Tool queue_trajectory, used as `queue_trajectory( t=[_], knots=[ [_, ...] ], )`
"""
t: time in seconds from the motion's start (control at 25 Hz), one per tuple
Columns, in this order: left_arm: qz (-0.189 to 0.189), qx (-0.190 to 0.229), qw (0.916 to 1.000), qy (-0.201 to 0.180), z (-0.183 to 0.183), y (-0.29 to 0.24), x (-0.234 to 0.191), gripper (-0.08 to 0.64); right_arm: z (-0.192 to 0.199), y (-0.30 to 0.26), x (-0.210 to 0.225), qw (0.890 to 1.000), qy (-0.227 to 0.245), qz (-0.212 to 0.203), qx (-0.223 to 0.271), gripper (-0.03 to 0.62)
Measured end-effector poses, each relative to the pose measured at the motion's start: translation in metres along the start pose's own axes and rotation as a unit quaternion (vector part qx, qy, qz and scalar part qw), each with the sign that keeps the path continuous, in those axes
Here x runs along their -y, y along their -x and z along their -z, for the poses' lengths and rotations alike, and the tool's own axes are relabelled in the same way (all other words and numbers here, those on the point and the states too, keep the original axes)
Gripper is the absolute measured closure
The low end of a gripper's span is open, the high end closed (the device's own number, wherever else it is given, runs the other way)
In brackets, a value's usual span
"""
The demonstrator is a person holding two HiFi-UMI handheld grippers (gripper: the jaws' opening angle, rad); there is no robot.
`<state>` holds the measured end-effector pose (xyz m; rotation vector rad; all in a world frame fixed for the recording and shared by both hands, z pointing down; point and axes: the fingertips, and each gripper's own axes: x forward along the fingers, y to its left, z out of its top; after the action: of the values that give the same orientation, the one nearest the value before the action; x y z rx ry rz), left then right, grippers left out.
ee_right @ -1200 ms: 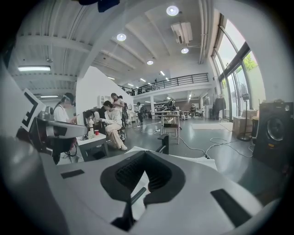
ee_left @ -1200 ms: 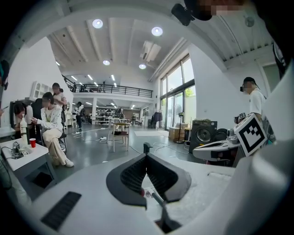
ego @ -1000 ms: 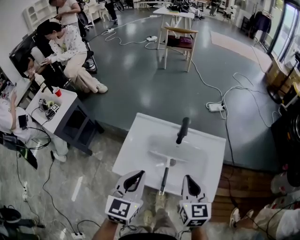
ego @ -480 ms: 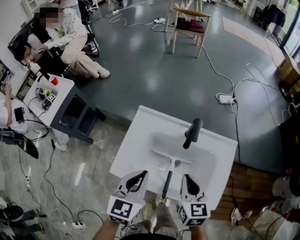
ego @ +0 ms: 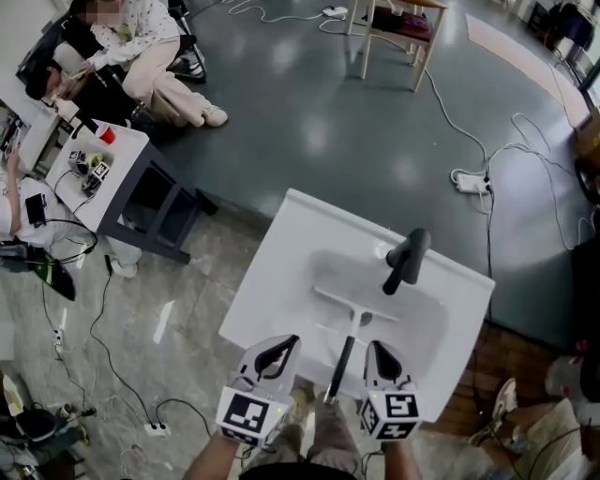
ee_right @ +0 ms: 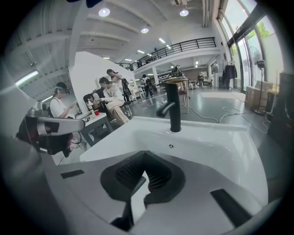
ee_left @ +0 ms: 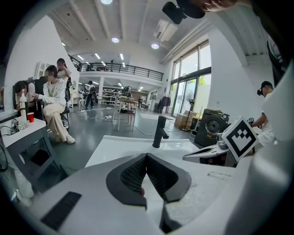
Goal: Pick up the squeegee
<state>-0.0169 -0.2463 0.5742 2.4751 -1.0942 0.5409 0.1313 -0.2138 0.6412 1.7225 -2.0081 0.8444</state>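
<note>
The squeegee [ego: 345, 349] lies in the white sink [ego: 277, 255], its pale blade [ego: 354, 305] across the basin and its dark handle pointing at the front edge. My left gripper [ego: 285, 343] hovers over the front rim just left of the handle, jaws together and empty. My right gripper [ego: 376, 350] hangs just right of the handle, also shut on nothing. The left gripper view shows the left gripper [ee_left: 146, 156] aimed at the black faucet [ee_left: 159, 131]. In the right gripper view, the right gripper [ee_right: 144, 153] looks over the basin toward the faucet [ee_right: 172, 112].
The black faucet [ego: 405, 261] stands at the sink's far side. A grey side table [ego: 103, 178] with a red cup stands at the left, with seated people [ego: 141, 56] behind it. Cables [ego: 112, 375] and a power strip [ego: 472, 182] lie on the floor. A wooden chair [ego: 398, 28] stands far back.
Both grippers have sunk and come closer to the sink's front rim, one on each side of the handle. The head view has tipped further down. The squeegee has not moved.
</note>
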Motion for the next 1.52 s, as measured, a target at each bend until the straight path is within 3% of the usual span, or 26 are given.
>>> queue_trajectory(
  t=[0.2,0.76,0.88,1.28,1.52],
  knots=[
    [-0.008,-0.013,0.9998,0.013,-0.002,-0.004,-0.007,0.557,0.013,-0.020,0.003,0.999,-0.010,0.005,-0.044,0.586],
    [-0.020,-0.021,0.9994,0.021,0.010,-0.017,-0.015,0.557,0.064,-0.073,0.000,0.987,-0.062,-0.010,-0.149,0.370],
    [-0.019,-0.030,0.9991,0.023,0.012,-0.020,-0.015,0.558,0.074,-0.082,-0.001,0.983,-0.073,-0.014,-0.169,0.351],
    [-0.024,-0.046,0.9982,0.031,0.020,-0.029,-0.022,0.558,0.093,-0.102,0.000,0.974,-0.083,-0.014,-0.210,0.384],
    [-0.025,-0.025,0.9992,0.019,0.019,-0.035,-0.024,0.558,0.089,-0.106,0.001,0.974,-0.092,-0.014,-0.204,0.420]
  ],
)
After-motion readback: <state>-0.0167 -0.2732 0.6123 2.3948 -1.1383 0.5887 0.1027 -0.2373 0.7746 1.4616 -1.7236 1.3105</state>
